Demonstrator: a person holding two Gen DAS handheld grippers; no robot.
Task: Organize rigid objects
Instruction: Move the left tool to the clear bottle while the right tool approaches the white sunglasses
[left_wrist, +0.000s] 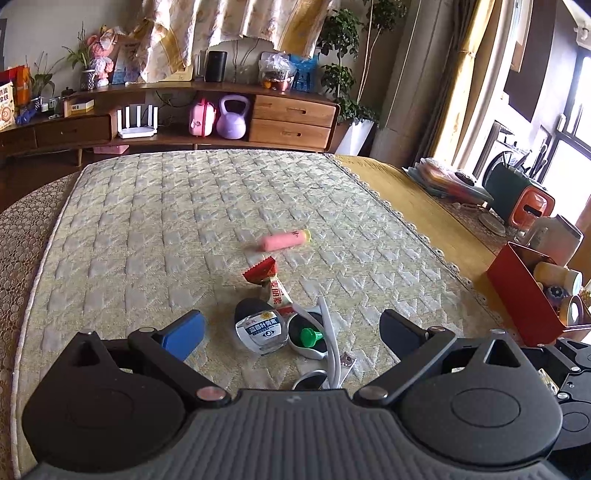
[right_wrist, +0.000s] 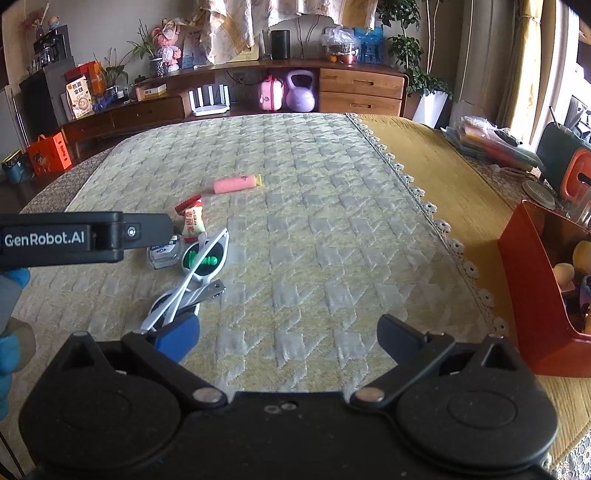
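Observation:
On the quilted mat lies a small pile: a clear bottle with a black cap, white sunglasses with a green chess pawn on a lens, a nail clipper and two snack packets. A pink tube lies farther back. My left gripper is open, its jaws either side of the bottle and sunglasses. My right gripper is open and empty over bare mat, right of the pile. The pink tube lies beyond it.
A red box holding several small objects stands at the right on the yellow cloth. A stack of flat items and an orange-and-green appliance lie behind it. A wooden sideboard runs along the back wall.

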